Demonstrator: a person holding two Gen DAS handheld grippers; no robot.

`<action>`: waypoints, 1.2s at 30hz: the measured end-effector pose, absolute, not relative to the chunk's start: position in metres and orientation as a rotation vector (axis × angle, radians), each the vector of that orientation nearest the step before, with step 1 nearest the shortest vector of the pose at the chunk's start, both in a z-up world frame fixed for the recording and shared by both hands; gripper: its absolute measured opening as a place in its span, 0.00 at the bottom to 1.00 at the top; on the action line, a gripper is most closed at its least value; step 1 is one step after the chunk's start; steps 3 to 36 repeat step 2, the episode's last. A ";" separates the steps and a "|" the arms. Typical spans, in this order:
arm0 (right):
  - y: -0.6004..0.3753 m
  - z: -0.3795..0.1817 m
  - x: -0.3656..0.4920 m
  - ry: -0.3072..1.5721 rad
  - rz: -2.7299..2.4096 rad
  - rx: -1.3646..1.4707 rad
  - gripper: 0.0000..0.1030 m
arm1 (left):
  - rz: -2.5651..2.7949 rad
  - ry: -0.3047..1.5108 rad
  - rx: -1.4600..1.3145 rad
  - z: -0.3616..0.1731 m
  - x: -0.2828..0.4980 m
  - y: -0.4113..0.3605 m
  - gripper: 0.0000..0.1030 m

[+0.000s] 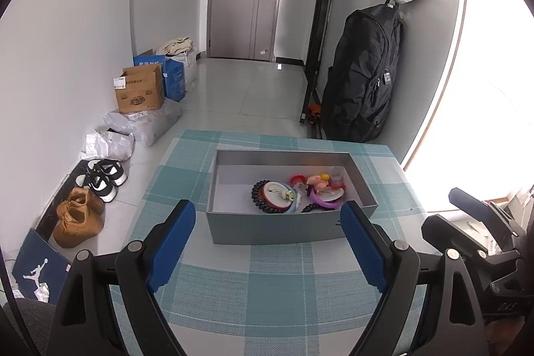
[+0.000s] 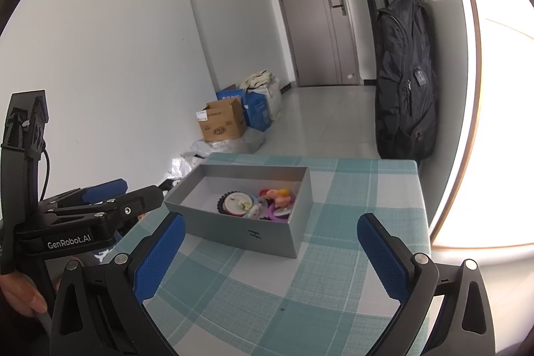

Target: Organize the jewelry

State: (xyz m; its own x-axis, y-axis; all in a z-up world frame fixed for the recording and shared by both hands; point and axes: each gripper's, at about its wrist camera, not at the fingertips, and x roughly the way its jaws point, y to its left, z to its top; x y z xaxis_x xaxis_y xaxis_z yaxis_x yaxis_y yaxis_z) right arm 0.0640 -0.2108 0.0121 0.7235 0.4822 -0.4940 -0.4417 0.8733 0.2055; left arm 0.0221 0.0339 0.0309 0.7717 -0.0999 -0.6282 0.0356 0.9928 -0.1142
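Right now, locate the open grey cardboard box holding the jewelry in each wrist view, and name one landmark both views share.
Left wrist view: the open grey cardboard box sits centre frame on the teal checked tablecloth, just beyond the open fingertips.
Right wrist view: the box lies centre-left, turned at an angle.
Shared landmark: the black backpack hanging on the wall at right.

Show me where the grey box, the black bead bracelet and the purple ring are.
grey box (image 1: 273,227): left wrist view, near outer wall.
black bead bracelet (image 1: 256,194): left wrist view, left arc of beads.
purple ring (image 1: 325,205): left wrist view, lower curve of the band.
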 end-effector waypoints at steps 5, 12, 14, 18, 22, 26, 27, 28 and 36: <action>-0.210 0.011 0.065 0.567 0.512 0.073 1.00 | -0.079 0.678 -0.098 0.031 0.022 0.034 0.83; -0.210 0.011 0.065 0.567 0.512 0.073 1.00 | -0.079 0.678 -0.098 0.031 0.022 0.034 0.83; -0.210 0.011 0.065 0.567 0.512 0.073 1.00 | -0.079 0.678 -0.098 0.031 0.022 0.034 0.83; -0.210 0.011 0.065 0.567 0.512 0.073 1.00 | -0.079 0.678 -0.098 0.031 0.022 0.034 0.83; -0.210 0.011 0.065 0.567 0.512 0.073 1.00 | -0.079 0.678 -0.098 0.031 0.022 0.034 0.83; -0.210 0.011 0.065 0.567 0.512 0.073 1.00 | -0.079 0.678 -0.098 0.031 0.022 0.034 0.83; -0.210 0.011 0.065 0.567 0.512 0.073 1.00 | -0.079 0.678 -0.098 0.031 0.022 0.034 0.83; -0.210 0.011 0.065 0.567 0.512 0.073 1.00 | -0.079 0.678 -0.098 0.031 0.022 0.034 0.83; -0.210 0.011 0.065 0.567 0.512 0.073 1.00 | -0.079 0.678 -0.098 0.031 0.022 0.034 0.83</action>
